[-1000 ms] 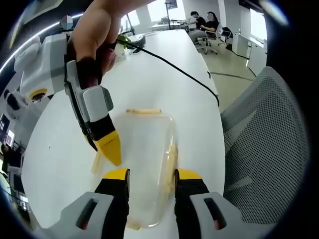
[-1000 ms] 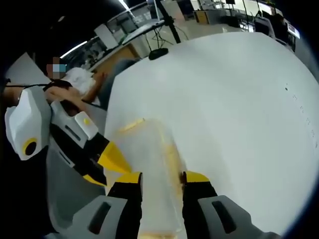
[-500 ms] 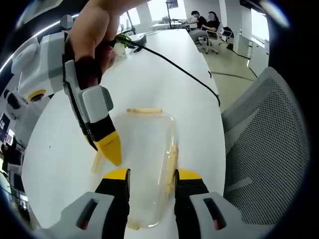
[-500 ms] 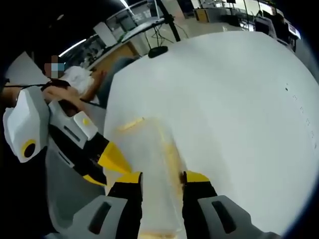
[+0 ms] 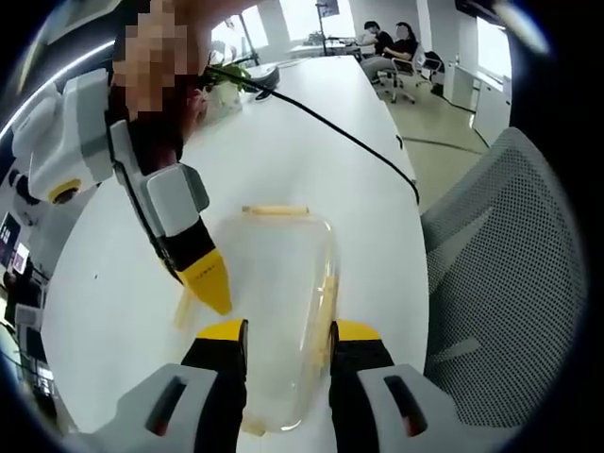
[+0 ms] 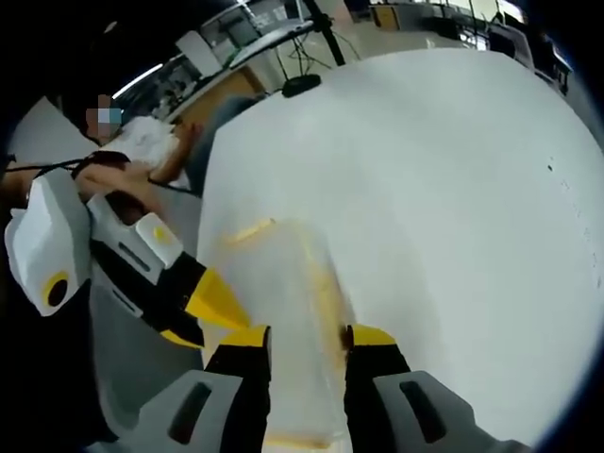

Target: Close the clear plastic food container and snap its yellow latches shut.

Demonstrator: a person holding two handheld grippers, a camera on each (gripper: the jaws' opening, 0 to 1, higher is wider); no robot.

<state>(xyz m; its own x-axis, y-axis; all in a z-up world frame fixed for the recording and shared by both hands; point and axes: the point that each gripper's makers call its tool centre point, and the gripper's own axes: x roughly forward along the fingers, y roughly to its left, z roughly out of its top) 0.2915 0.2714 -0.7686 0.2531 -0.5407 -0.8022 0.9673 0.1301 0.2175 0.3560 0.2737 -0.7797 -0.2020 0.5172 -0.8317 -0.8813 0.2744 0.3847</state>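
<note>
Clear container [image 5: 279, 311] lies between both hand-held grippers on white table [image 5: 311, 170]

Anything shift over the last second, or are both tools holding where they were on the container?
Almost nothing changed. Seen from the left gripper view, the right tool tilted slightly, its white body drifting a little lower, yellow tips staying beside the clear container. The right gripper view's scene shifted slightly, which is camera motion. The left tool still straddles the container on the white table; nothing was gripped or released.
</note>
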